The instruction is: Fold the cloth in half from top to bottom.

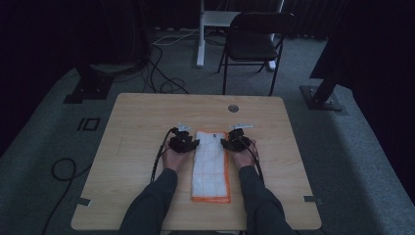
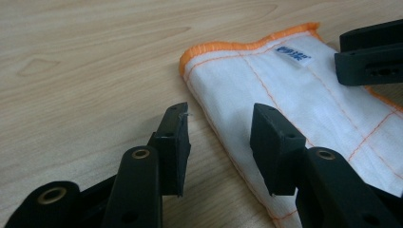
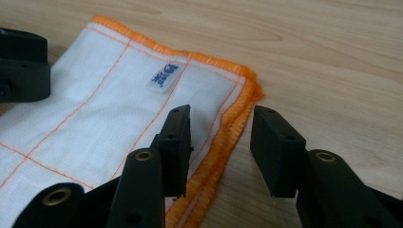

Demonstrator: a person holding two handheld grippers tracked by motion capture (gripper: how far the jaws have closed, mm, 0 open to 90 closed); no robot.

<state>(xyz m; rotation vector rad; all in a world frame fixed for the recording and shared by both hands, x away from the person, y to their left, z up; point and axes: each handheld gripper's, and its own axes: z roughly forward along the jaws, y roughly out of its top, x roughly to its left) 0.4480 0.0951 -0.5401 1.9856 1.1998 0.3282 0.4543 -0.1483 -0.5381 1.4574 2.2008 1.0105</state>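
A white cloth (image 1: 211, 164) with orange hems and orange grid stitching lies folded into a long strip on the wooden table (image 1: 137, 127). My left gripper (image 1: 195, 145) stands open at the strip's far left edge. In the left gripper view its open jaws straddle the folded edge of the cloth (image 2: 285, 90), nothing pinched between them. My right gripper (image 1: 224, 143) is open at the far right edge; in the right gripper view its jaws straddle the orange hem of the cloth (image 3: 119, 104). A small blue-printed label (image 3: 164, 77) sits near the far end.
A round grommet hole (image 1: 233, 108) sits near the table's far edge. A black folding chair (image 1: 254, 41) and a white desk leg (image 1: 200, 34) stand beyond the table. Cables (image 1: 161, 73) run over the grey carpet.
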